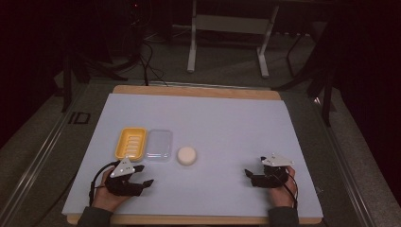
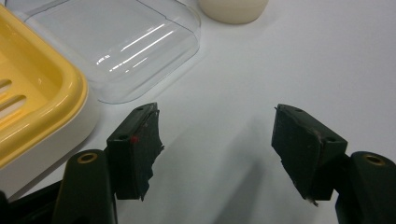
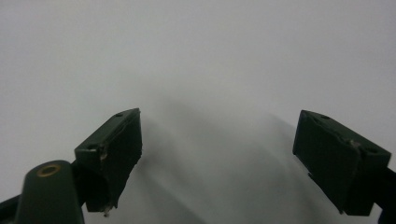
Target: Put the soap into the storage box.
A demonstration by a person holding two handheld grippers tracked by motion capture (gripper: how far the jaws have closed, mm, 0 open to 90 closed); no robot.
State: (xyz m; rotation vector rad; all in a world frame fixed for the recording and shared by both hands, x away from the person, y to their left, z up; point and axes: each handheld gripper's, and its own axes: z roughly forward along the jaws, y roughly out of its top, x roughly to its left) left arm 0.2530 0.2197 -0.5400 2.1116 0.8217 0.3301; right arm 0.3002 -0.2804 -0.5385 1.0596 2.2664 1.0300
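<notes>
A yellow soap dish (image 1: 131, 143) with a slotted floor lies on the pale mat, and a clear plastic lid (image 1: 159, 144) rests right beside it. A round cream soap bar (image 1: 187, 155) sits just right of the lid. My left gripper (image 1: 142, 174) rests near the front left, open and holding nothing, a short way in front of the dish. In the left gripper view the dish (image 2: 32, 102), the lid (image 2: 116, 44) and the soap (image 2: 232, 8) lie beyond my open gripper (image 2: 217, 135). My right gripper (image 1: 249, 176) stands open at the front right, over bare mat (image 3: 205, 60).
The pale mat (image 1: 227, 127) covers a wooden table (image 1: 198, 91). Metal rails run along both sides of the table. A white frame stand (image 1: 229, 28) and cables sit on the dark floor behind.
</notes>
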